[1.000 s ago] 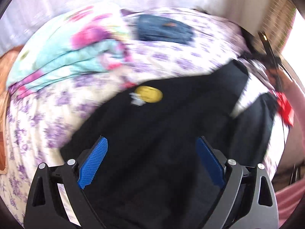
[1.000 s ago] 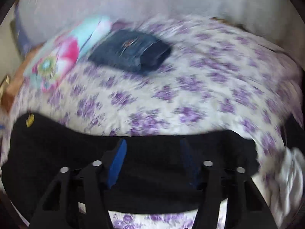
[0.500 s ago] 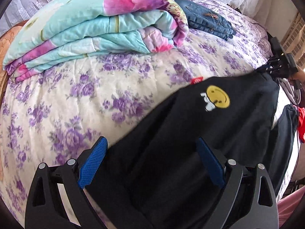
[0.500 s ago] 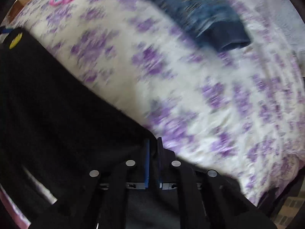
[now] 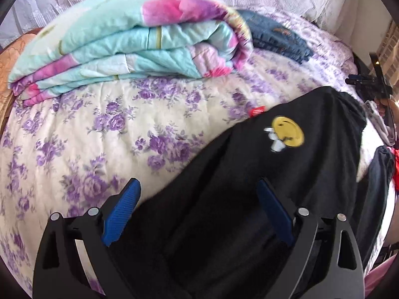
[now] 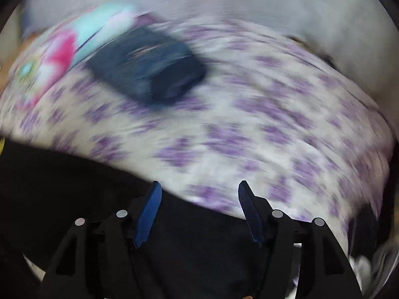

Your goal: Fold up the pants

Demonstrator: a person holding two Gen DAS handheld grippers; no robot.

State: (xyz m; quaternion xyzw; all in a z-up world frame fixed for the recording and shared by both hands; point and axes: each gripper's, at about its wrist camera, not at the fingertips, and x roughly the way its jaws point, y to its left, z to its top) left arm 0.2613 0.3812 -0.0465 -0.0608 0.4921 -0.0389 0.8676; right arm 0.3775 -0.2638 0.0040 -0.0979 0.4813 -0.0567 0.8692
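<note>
Black pants (image 5: 249, 199): one. Folded jeans (image 5: 276, 37): one pair. Folded floral quilt (image 5: 129, 47): one. Bed (image 5: 99, 129): one. Hand-held grippers: two, left (image 5: 197, 206), right (image 6: 199, 209).

A bed covered by a cream quilted spread printed with purple flowers (image 5: 104, 134) carries everything here. On it lies a folded turquoise and pink floral quilt (image 5: 129, 47), and touching that quilt's far right end is a folded pair of blue denim jeans (image 5: 276, 37). Well nearer than the quilt, and to its right, black fabric pants with a round yellow smiley patch (image 5: 249, 186) lie spread over the bedspread, a small red tag at their edge.
</note>
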